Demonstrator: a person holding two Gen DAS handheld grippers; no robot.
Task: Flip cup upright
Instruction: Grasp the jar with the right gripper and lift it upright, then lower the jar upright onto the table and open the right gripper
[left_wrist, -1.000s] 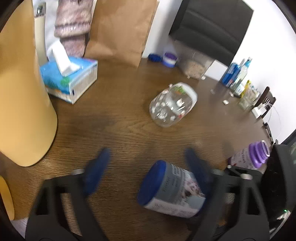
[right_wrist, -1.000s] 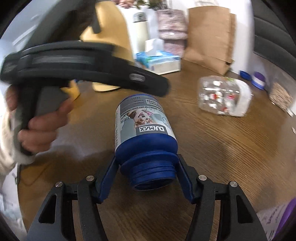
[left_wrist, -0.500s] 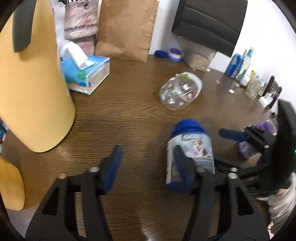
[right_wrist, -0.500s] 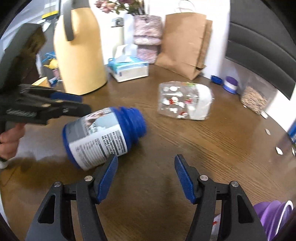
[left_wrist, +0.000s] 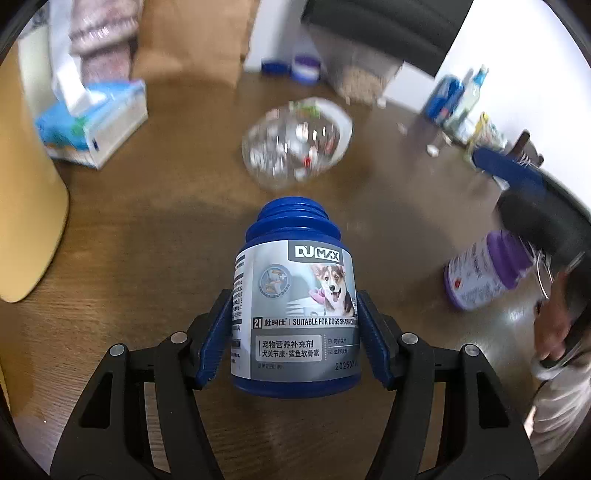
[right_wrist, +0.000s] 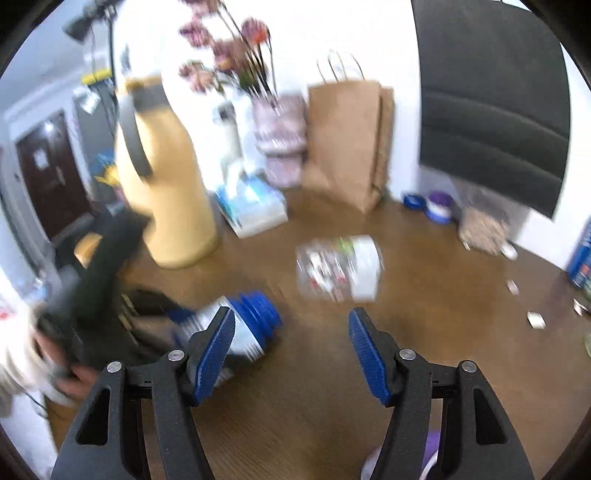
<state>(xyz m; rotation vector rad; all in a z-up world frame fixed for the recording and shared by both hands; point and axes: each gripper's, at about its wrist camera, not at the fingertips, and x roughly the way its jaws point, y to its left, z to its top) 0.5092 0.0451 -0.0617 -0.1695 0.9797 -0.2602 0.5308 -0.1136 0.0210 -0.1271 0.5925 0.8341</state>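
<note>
Over the wooden table (left_wrist: 147, 236), blue DUMAX supplement bottle (left_wrist: 295, 306) pinched at its label by left gripper (left_wrist: 293, 332), threaded neck pointing away, right gripper (right_wrist: 291, 350) spread wide, holding nothing, clear jar (left_wrist: 297, 142) lying beyond.

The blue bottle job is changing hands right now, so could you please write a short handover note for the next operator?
Left gripper: shut on the blue bottle, pads on its labelled sides.
Right gripper: open and empty, beside the bottle.
The blue bottle appears tilted in the right wrist view, open neck leaning toward the clear jar lying on the wooden table; whether its base touches the table is unclear.
Done: bottle gripped.
Left: stand it fully upright on the table, release.
</note>
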